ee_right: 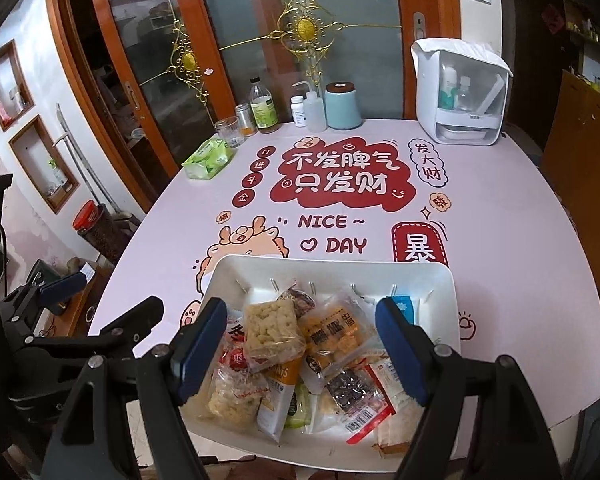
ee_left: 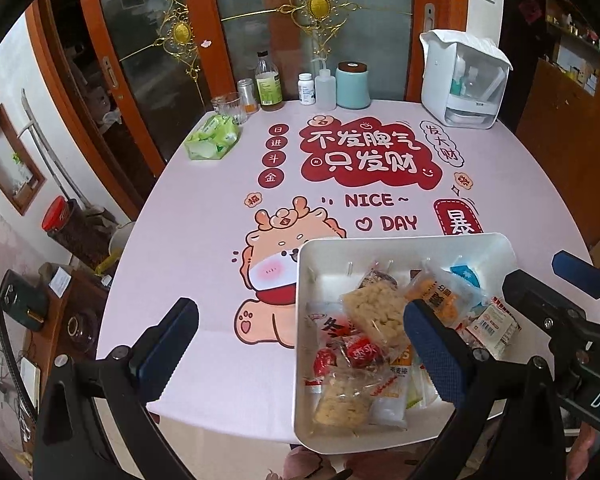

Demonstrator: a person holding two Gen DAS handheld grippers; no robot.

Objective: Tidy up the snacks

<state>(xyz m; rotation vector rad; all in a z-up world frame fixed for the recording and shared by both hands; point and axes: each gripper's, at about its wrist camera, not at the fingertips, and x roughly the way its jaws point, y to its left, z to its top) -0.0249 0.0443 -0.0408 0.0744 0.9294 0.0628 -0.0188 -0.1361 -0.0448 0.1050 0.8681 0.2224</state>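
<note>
Both claws released: right claw (ee_right: 300,344) hangs over the tray (ee_right: 440,280), rice cake (ee_right: 270,330) between its fingers, ready to pick; left claw (ee_left: 300,348) idles beside

One tray (ee_right: 440,280), two puffed-rice bars (ee_right: 274,330), three bottles (ee_right: 263,108), one glass (ee_right: 228,130)

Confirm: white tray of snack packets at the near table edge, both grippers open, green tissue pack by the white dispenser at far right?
Not quite. The green tissue pack lies at far left beside the drinking glass, not by the white dispenser, as the right wrist view shows. The white tray, left gripper and right gripper are as stated.
</note>
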